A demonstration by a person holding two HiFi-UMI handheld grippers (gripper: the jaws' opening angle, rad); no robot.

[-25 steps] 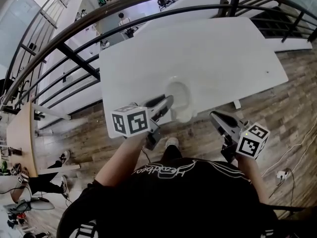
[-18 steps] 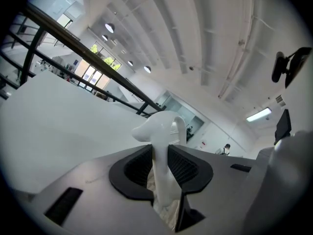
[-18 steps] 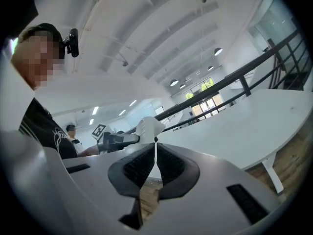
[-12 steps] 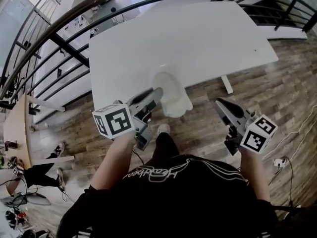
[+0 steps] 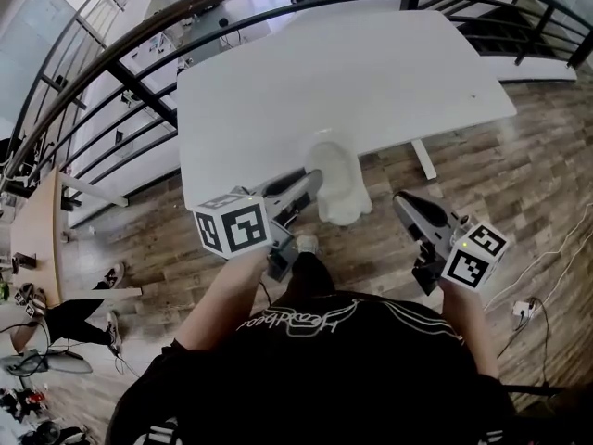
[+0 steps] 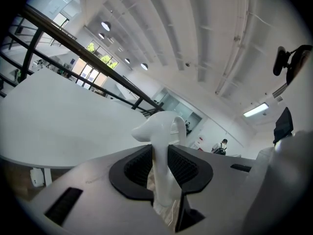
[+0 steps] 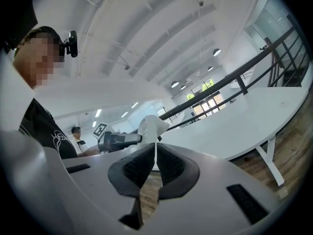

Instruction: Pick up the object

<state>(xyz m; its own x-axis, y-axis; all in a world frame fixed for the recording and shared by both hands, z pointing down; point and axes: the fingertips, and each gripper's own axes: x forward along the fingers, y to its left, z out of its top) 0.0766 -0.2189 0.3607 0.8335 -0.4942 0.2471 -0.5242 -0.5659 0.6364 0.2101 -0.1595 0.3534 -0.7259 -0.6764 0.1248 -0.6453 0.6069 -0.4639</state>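
Observation:
The object is a white jug with a curved spout. In the head view it hangs at the front edge of the white table, partly over the wooden floor. My left gripper is shut on it from the left. In the left gripper view the jug stands up between the black pads, pinched on a thin part. My right gripper hovers to the right of the jug over the floor, apart from it. Its jaws are shut with nothing between them. The right gripper view shows the jug ahead, in the left gripper.
A black railing curves past the far and left sides of the table. The table's leg stands on the wooden floor at the right. A person's legs show at the far left, and cables lie at the right.
The jug stays held in my left gripper. The head view has swayed left and back, so the table has shifted in the picture. My right gripper stays shut beside it.

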